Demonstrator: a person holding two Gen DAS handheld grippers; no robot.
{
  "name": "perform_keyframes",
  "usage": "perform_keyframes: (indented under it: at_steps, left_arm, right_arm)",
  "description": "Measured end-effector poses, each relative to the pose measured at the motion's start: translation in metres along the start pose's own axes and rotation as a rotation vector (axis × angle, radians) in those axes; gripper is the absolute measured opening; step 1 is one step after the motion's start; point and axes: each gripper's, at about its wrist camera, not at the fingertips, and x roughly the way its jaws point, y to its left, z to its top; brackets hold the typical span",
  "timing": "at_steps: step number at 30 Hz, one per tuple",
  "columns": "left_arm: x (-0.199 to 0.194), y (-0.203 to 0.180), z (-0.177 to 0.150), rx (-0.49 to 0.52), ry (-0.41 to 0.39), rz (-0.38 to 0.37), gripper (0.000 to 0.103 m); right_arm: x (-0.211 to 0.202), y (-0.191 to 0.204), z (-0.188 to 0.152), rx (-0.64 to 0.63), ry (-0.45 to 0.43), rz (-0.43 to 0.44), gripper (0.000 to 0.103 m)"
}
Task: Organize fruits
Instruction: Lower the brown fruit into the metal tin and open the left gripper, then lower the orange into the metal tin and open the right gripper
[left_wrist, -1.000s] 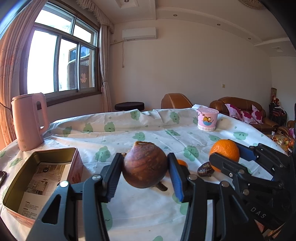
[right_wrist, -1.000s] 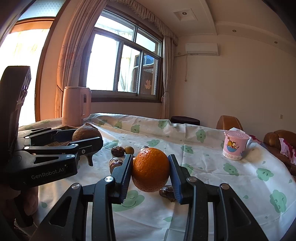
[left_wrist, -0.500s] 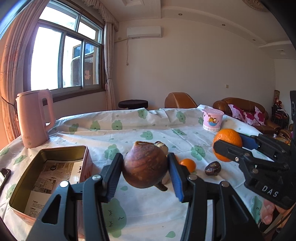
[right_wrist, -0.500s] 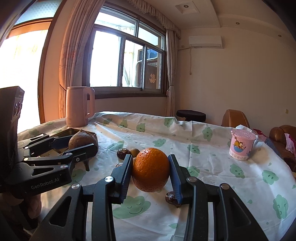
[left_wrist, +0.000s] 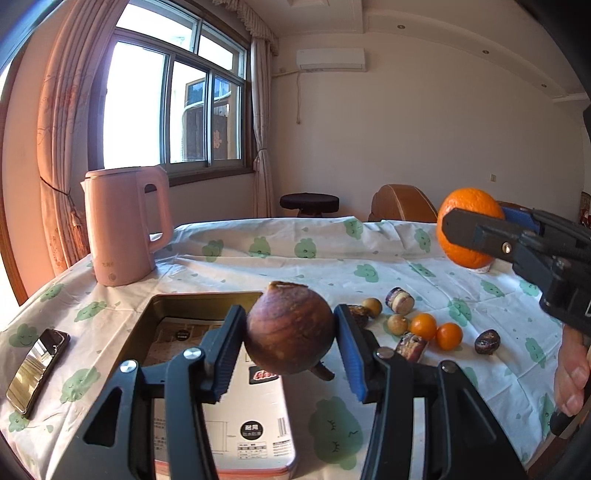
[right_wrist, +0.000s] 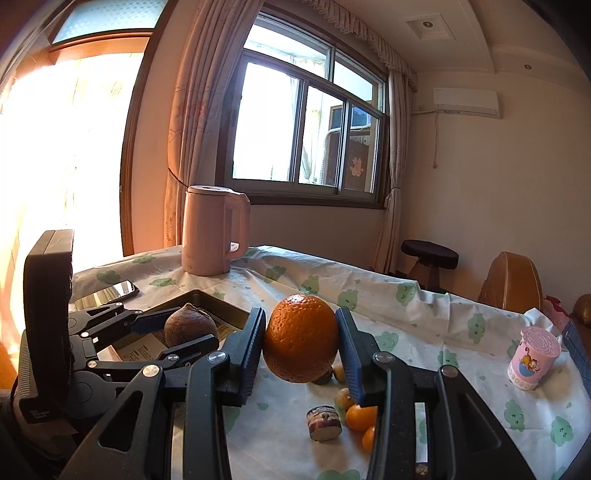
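Observation:
My left gripper (left_wrist: 290, 345) is shut on a round brown fruit (left_wrist: 290, 328) and holds it in the air above the right edge of an open metal tin (left_wrist: 177, 325). My right gripper (right_wrist: 301, 350) is shut on a large orange (right_wrist: 301, 338), held above the table to the right of the tin (right_wrist: 207, 301). In the left wrist view the orange (left_wrist: 467, 221) shows at the upper right. In the right wrist view the brown fruit (right_wrist: 190, 325) shows at the left over the tin. Small oranges (left_wrist: 436, 330), dates and other small fruits lie loose on the tablecloth.
A pink kettle (left_wrist: 123, 227) stands at the table's far left. A phone (left_wrist: 37, 369) lies left of the tin. A pink cup (right_wrist: 533, 352) stands at the right. Small fruits (right_wrist: 345, 411) lie below the right gripper. The tin holds printed paper.
Both grippers have moved left toward the tin, each keeping its fruit. The brown fruit now hangs over the tin's right edge, and the orange has risen higher.

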Motion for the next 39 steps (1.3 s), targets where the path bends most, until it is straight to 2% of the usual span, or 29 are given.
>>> perform_keyframes:
  at_steps: [12,26,33,39]
  left_arm:
    - [0.026,0.046,0.002,0.025,0.091,0.107,0.051]
    - [0.060,0.086,-0.010,-0.004,0.227,0.162,0.051]
    - [0.062,0.090,-0.011,-0.014,0.245,0.170,0.051]
    - [0.055,0.092,-0.010,-0.015,0.220,0.208,0.053]
  right_arm:
    - [0.063,0.043,0.023,-0.061,0.060,0.089,0.041]
    - [0.138,0.073,-0.010,-0.015,0.246,0.167,0.041]
    - [0.152,0.075,-0.017,-0.001,0.285,0.187,0.041]
    - [0.158,0.074,-0.021,0.028,0.314,0.234,0.041]
